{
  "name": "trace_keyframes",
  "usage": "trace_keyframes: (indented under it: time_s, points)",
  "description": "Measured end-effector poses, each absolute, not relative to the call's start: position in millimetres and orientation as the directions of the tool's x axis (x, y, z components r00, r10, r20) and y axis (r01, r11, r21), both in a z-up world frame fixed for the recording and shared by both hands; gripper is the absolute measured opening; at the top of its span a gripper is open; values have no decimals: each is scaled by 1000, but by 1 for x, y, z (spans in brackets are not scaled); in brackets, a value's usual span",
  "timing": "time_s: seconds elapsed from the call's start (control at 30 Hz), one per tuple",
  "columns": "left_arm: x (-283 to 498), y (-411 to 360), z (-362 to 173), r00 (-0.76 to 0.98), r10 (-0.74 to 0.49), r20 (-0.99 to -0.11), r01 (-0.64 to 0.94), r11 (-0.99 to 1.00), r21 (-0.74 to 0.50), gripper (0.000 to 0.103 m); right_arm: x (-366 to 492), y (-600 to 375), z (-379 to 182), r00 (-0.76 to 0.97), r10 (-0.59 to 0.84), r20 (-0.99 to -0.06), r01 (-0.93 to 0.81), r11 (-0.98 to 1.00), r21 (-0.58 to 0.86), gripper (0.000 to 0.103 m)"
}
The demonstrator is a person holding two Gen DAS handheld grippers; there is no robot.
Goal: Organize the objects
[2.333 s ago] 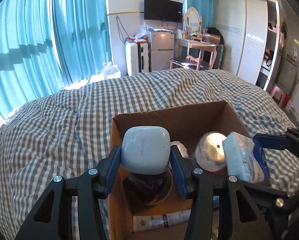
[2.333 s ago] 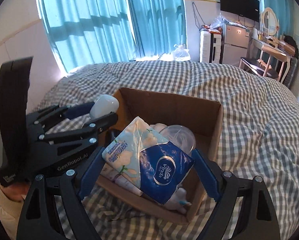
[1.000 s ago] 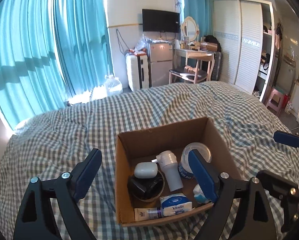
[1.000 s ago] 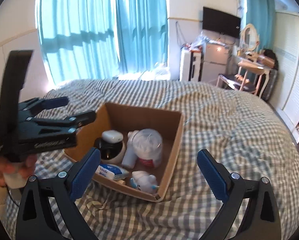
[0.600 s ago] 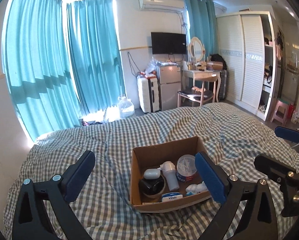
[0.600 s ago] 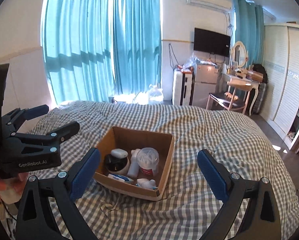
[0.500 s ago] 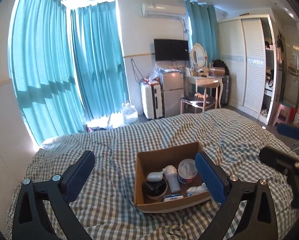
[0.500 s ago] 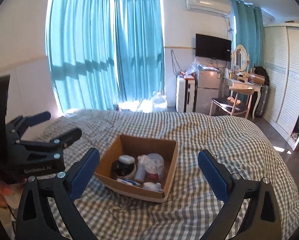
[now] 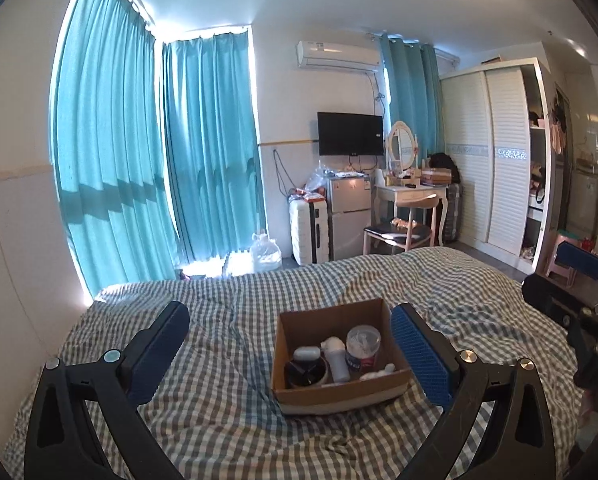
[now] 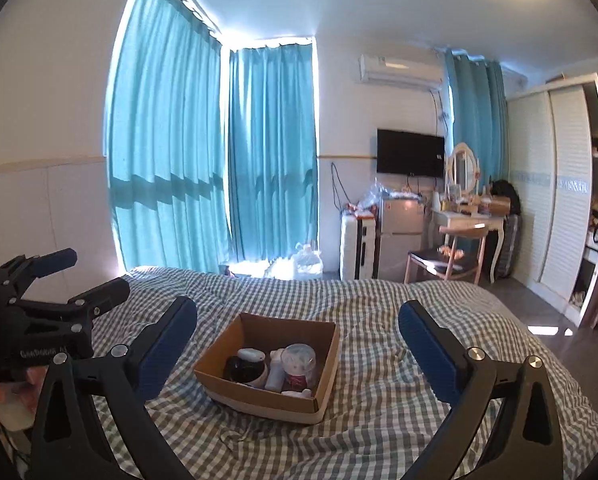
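In the left wrist view the left claw gapes empty before the cardboard box at lower centre on the bed, and in the right wrist view the right claw, equally wide and empty, frames it too, so I judge the soft quilt might tip the filled box if nudged.

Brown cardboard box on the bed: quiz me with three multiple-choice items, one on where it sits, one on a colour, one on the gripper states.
1. Where does the brown cardboard box sit?
A. on the grey-and-white checked bedspread
B. on the wooden chair
C. on the floor

2. What colour are the long window curtains?
A. white
B. teal
C. red

3. How do the left gripper and right gripper stand?
A. both shut on objects
B. left holds a white case
C. both open and empty

Answers: 1 A, checked cloth surrounds the box on all sides. 2 B, the fabric is teal in both views. 3 C, the blue pads stand wide apart with nothing between them.
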State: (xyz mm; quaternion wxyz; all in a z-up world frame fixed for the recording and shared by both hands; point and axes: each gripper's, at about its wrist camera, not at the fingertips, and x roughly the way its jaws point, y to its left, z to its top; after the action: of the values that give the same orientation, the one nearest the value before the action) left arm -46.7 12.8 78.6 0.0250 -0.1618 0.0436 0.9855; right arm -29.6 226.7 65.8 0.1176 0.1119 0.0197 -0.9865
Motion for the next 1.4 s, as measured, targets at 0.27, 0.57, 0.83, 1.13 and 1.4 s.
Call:
trace_keyframes:
  time_s: [0.27,0.57,0.83,1.13,1.4]
  points:
    - [-35,2,19,-933,-57,-355,36,-997,67,103,-31,222,10,-944,-203,-261,221,-974,-41,102]
    - [-34,-1,-19,-920,-42,-389,33,-999,31,103,-46,225,-29,-936,-167,-308,186,-982,-31,102]
    - [-21,3,-10,-936,-20,-351,8,-999,37,103,-49,227,-36,-931,-154,-331,165,-986,-4,102]
    - [-23,6,-10,-934,-31,-355,18,-999,41,103,-47,225,-36,-930,-155,-334,170,-985,-16,102]
    - [-26,-1,-14,-928,-66,-367,59,-998,30,103,-46,226,-37,-929,-147,-341,162,-987,-15,102]
